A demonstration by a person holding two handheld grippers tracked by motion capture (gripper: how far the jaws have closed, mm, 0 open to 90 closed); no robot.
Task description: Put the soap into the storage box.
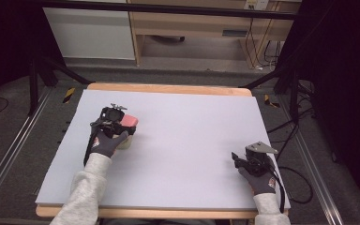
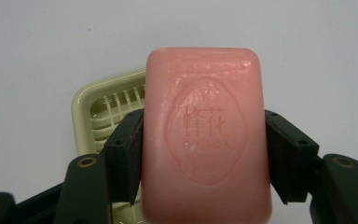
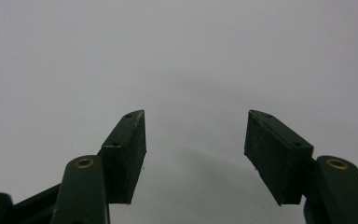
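Left gripper view, pink soap bar clamped between jaws, above soap dish

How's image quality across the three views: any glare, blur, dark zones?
High view: table sheet evenly lit, surroundings fall to near black at both sides, slightly soft overall. Left gripper view: soap sharp enough to read its embossed stamp, mild sheen near its top edge; soap dish a bit soft. Right gripper view: right gripper jaws dark, faint soft shadow below them, no glare.

pink embossed soap bar above a pale yellow slotted soap dish, left of table
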